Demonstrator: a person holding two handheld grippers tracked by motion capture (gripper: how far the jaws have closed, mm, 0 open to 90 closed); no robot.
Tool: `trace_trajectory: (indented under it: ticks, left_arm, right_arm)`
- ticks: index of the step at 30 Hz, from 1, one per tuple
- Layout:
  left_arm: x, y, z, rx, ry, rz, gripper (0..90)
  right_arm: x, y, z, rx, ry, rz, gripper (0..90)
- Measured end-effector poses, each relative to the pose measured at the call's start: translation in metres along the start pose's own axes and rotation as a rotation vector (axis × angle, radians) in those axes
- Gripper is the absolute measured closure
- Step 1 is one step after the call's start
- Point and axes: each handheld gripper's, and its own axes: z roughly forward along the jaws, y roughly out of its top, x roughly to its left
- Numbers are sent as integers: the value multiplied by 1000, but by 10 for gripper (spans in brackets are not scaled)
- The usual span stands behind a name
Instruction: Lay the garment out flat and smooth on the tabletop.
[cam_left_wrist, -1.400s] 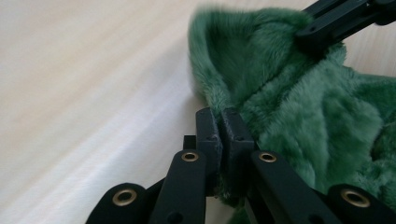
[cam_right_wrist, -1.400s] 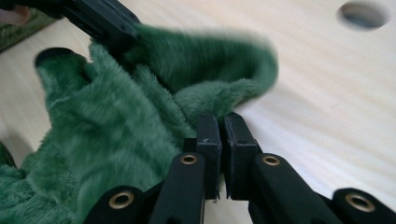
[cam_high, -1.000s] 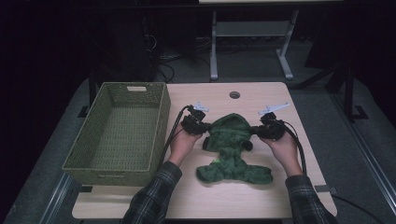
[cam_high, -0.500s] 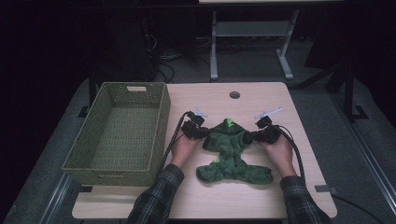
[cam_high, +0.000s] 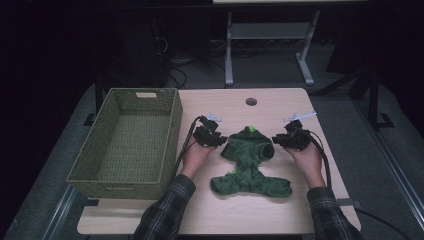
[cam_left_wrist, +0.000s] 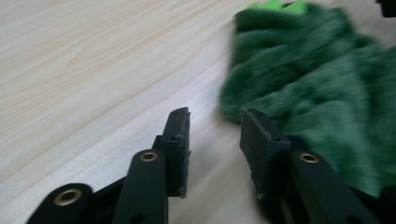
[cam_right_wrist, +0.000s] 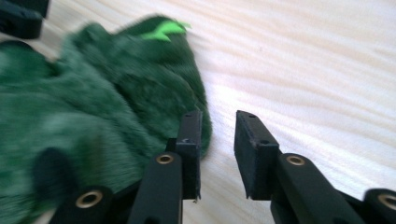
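On the table (cam_high: 300, 210), a green fleece garment (cam_high: 248, 160) lies centre. At its nine o'clock the left gripper (cam_high: 216, 139), at three o'clock the right gripper (cam_high: 281, 141); both have just been opening, jaws narrowly apart with nothing between them. A woven basket (cam_high: 125, 137) sits further toward nine o'clock.

We count one green fleece garment (cam_high: 248, 161) at the centre of the frame, with one bright green tag (cam_high: 253, 130) at its upper edge. One woven basket (cam_high: 128, 137) sits at the left, and one round hole (cam_high: 251, 101) marks the surface (cam_high: 220, 212) near its top edge. We hold two tongs, the left tongs (cam_high: 220, 140) and the right tongs (cam_high: 276, 140), one in each of two hands.
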Motion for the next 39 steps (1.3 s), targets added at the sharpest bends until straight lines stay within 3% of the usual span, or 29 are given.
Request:
trace_trajectory:
  ticks: [3, 8, 18, 22, 25, 32, 39]
  left_arm:
    - [-4, 2, -6, -5, -10, 15, 563]
    - [-20, 4, -28, -17, -67, 44, 471]
    - [-49, -16, -55, -24, -74, 107, 238]
    - [-58, -32, -64, -29, -47, 118, 166]
    - [-63, -44, -69, -33, -51, 123, 127]
    - [-80, -75, -82, -29, -62, 149, 126]
    - [-96, -107, -92, -20, -71, 144, 127]
  right_arm:
    - [1, 1, -7, -11, 1, -7, 692]
    - [6, 1, -25, -28, 8, -4, 666]
    - [27, -3, -49, -83, 33, -26, 642]
    - [35, -8, -54, -90, 53, -32, 635]
    - [41, -9, -57, -93, 65, -45, 631]
    - [55, -17, -59, -99, 96, -71, 646]
    - [75, -23, -59, -93, 137, -113, 658]
